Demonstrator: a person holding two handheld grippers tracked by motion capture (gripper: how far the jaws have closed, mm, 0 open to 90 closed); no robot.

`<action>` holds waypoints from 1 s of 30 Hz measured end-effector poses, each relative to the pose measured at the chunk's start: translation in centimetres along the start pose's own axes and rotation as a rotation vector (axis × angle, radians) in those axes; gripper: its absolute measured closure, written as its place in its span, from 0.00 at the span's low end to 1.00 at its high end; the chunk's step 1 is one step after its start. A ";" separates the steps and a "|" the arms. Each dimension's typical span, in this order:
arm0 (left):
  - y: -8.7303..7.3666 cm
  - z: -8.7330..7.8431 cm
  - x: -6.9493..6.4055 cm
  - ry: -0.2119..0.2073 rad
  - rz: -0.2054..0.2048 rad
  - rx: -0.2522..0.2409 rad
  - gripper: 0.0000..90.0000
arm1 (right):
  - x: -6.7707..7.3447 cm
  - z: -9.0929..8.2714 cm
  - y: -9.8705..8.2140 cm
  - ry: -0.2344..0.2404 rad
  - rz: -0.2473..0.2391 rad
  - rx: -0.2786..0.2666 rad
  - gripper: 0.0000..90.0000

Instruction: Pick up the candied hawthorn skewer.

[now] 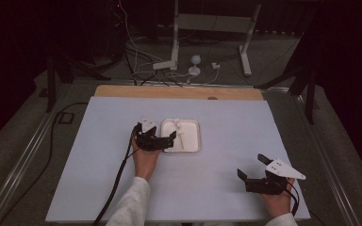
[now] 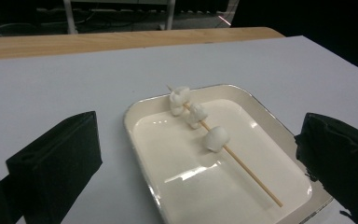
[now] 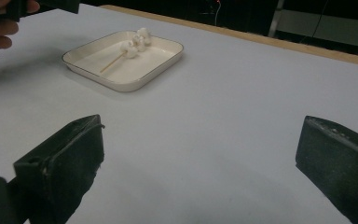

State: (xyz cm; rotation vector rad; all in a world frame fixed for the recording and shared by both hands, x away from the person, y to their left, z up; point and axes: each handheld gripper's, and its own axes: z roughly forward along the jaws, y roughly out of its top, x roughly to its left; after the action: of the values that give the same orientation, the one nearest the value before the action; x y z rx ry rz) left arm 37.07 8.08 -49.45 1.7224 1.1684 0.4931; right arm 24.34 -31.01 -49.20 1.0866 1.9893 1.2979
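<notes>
**Left gripper poised at the dish, skewer not yet gripped**

A white rectangular dish (image 1: 194,123) sits near the middle of the table (image 1: 226,188), a little toward its far edge and well in from both side edges. In it lies a wooden skewer (image 2: 247,170) threaded with three marshmallows (image 2: 195,114), which are bunched at the end nearest the dish's far rim; the bare stick runs diagonally toward the dish's near corner and rests on the glazed floor.

The left gripper (image 1: 160,141) hovers just at the dish's left rim, its jaws spread wide and holding nothing. In the left gripper view the two black pads frame the dish, one on each side, with the skewer between and beyond them. The right gripper (image 1: 250,166) waits near the table's front right corner, well apart from the dish, its jaws also spread wide and empty; in its own view the dish lies far ahead across bare tabletop.

The step in hand looks like the approach for picking up the skewer. The next move likely calls for lowering the left gripper over the rim, turning it so the pads close across the thin stick, and taking the bare end instead of the soft marshmallows. The stick lies flat on a slick surface, so a shallow grasp could roll or push it away.
</notes>
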 end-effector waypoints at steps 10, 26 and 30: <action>-0.8 1.7 -1.1 0.000 -0.001 0.044 0.01 | 0.0 0.0 0.0 0.000 0.001 0.000 0.01; -1.8 4.7 -3.7 0.077 0.067 0.237 0.18 | -0.2 -0.1 0.0 -0.004 0.004 0.000 0.01; -1.8 4.5 -3.6 0.092 0.082 0.268 0.37 | -0.3 -0.1 -0.1 -0.003 0.006 0.000 0.01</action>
State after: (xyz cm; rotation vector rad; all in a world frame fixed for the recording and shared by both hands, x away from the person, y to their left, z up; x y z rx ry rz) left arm 37.90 2.94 -52.49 2.0016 1.2796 0.4866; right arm 24.39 -31.28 -49.23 1.0944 1.9858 1.2980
